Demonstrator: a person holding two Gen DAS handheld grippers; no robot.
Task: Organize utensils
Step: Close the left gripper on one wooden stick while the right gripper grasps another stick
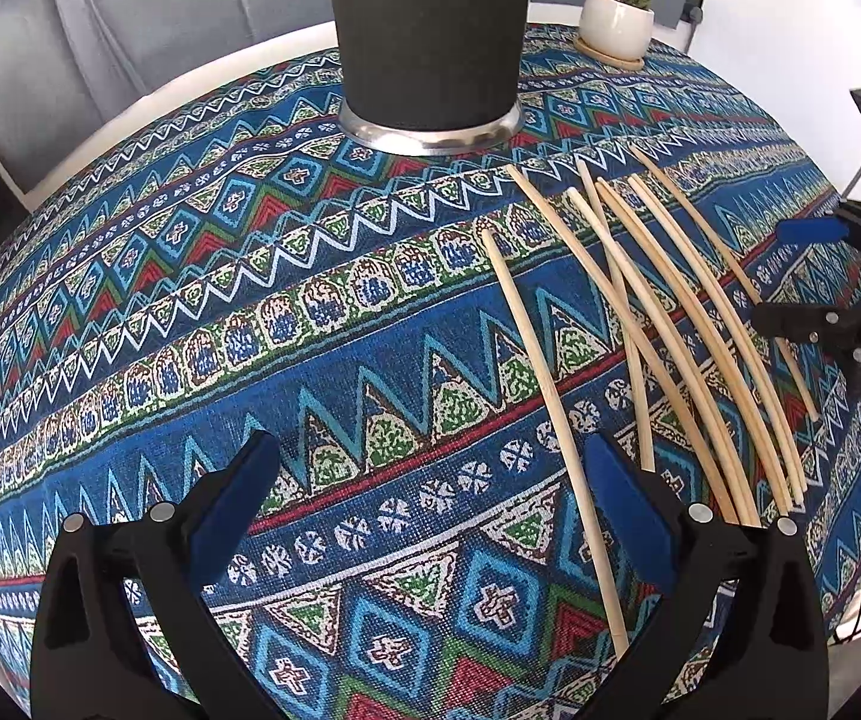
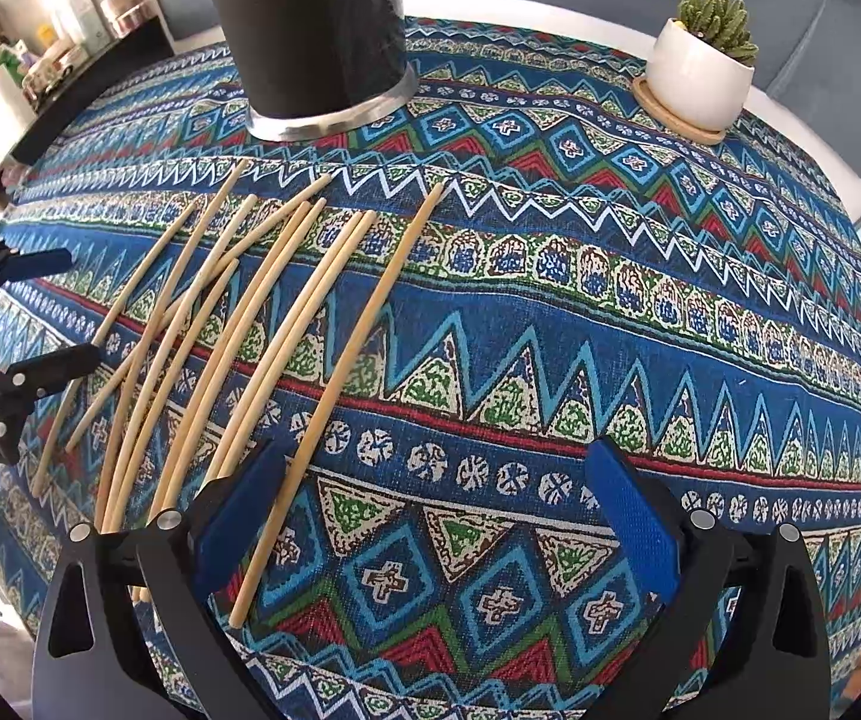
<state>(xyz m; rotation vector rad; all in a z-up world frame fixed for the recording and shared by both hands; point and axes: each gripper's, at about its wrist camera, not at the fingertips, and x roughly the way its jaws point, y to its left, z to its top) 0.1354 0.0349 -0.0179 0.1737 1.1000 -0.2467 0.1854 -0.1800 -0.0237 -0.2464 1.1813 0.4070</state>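
With our left tool (image 1: 430,510) and right tool (image 2: 430,510) both spread apart and empty, the chopsticks (image 2: 250,324) lie overlapping on the counter (image 2: 610,324) near the black holder (image 2: 310,30), so a pinch could drag neighbours.

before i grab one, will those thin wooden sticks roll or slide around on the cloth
The wooden sticks look round and slender, so one would probably roll if nudged sideways. The woven tablecloth should damp sliding somewhat. Several cross each other, so lifting one may drag its neighbours. They look light and possibly a bit flexible.
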